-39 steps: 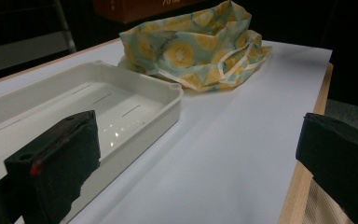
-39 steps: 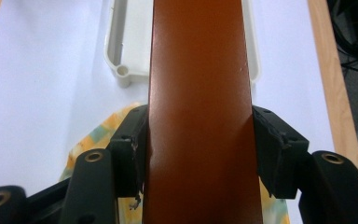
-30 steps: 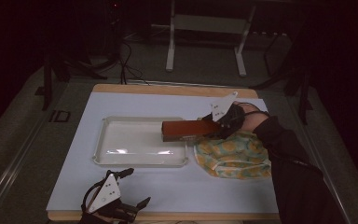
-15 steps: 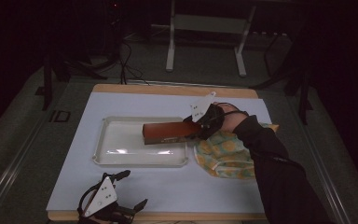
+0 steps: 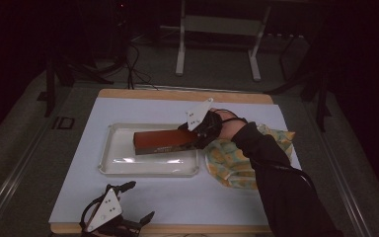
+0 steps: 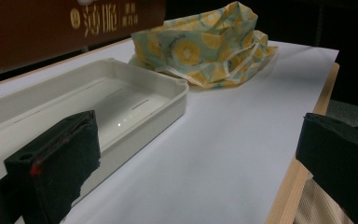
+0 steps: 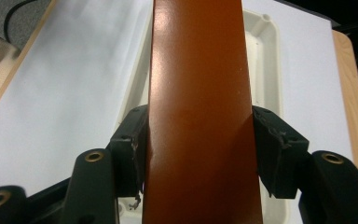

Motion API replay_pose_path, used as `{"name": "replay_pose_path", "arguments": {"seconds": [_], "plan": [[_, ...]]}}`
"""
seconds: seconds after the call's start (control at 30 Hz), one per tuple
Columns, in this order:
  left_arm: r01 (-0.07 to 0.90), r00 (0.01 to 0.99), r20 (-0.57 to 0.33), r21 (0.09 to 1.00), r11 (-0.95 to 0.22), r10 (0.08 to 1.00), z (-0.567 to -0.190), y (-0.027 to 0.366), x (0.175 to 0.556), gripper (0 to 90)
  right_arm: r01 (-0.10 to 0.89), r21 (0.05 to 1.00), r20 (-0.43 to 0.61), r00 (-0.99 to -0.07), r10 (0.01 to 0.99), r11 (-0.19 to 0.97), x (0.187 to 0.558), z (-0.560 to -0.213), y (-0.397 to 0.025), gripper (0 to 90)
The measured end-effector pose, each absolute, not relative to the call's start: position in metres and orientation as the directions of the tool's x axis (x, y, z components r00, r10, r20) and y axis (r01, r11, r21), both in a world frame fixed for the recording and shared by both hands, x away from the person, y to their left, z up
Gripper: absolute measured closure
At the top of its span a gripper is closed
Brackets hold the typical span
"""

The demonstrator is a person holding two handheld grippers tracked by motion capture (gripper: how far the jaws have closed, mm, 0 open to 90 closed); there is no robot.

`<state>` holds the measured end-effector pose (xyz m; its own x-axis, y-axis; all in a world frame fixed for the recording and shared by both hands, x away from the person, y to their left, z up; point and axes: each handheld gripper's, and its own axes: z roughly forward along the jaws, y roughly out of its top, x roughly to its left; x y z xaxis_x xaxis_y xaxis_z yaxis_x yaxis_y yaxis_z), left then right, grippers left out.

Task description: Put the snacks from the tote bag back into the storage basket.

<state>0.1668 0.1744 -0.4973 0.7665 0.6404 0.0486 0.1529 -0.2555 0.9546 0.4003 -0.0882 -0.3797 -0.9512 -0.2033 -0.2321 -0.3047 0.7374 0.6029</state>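
Jaws of the right gripper are clamped on a box, carried leftward from the cloth to above the tray; placement there seems likely. Left gripper is rested open on the table.

Open table before the tray; cloth crowding its right.

High view overhead, facing forward-down; gripper views low, close along jaws; all share white tray.
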Motion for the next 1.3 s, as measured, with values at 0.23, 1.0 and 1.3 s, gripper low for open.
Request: {"name": "replay_pose_path", "arguments": {"seconds": [0.23, 1.0, 1.3], "plan": [[0.152, 0.767, 0.046, 0.956, -0.252, 0.639, -0.497, 0.175, 0.167, 0.0, -0.286, 0.594, -0.225, -0.956, -0.186, 0.752, 0.405, -0.398, -0.082, 42.6], [0.145, 0.775, 0.054, 0.954, -0.261, 0.629, -0.497, 0.174, 0.166, 0.0, -0.206, 0.575, -0.176, -0.976, -0.126, 0.792, 0.420, -0.461, -0.079, 42.6], [0.141, 0.779, 0.053, 0.956, -0.257, 0.625, -0.497, 0.174, 0.166, 0.0, -0.197, 0.565, -0.164, -0.978, -0.125, 0.801, 0.422, -0.472, -0.078, 42.5]]}}
